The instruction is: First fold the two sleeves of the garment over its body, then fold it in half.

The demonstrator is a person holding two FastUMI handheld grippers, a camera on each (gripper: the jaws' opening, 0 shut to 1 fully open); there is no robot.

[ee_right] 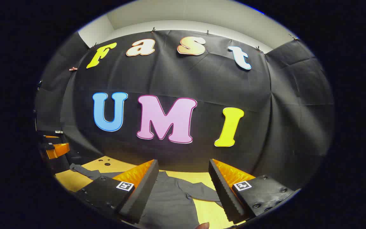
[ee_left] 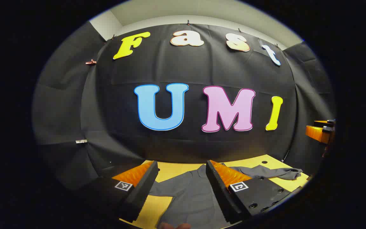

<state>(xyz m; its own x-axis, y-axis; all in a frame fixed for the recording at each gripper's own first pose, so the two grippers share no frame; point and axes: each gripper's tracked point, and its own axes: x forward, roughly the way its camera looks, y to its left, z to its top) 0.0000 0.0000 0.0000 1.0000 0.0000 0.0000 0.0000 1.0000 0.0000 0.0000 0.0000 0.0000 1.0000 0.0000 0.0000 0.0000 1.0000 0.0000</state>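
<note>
Since no sleeve is folded: start with one sleeve.
Garment (ee_left: 189, 197): flat on counter (ee_left: 176, 170).
Left claw (ee_left: 182, 187): agape above garment.
Right claw (ee_right: 182, 187): likewise.
Sleeve (ee_left: 272, 172): probably outstretched; pinch its cuff.

Air above the table (ee_left: 170, 170) seems open; only the flat garment (ee_left: 195, 194) lies there.

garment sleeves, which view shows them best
Left gripper view: one sleeve of the grey garment lies stretched out flat across the table. Right gripper view shows a sleeve between its fingers and another sleeve partly hidden.
</note>
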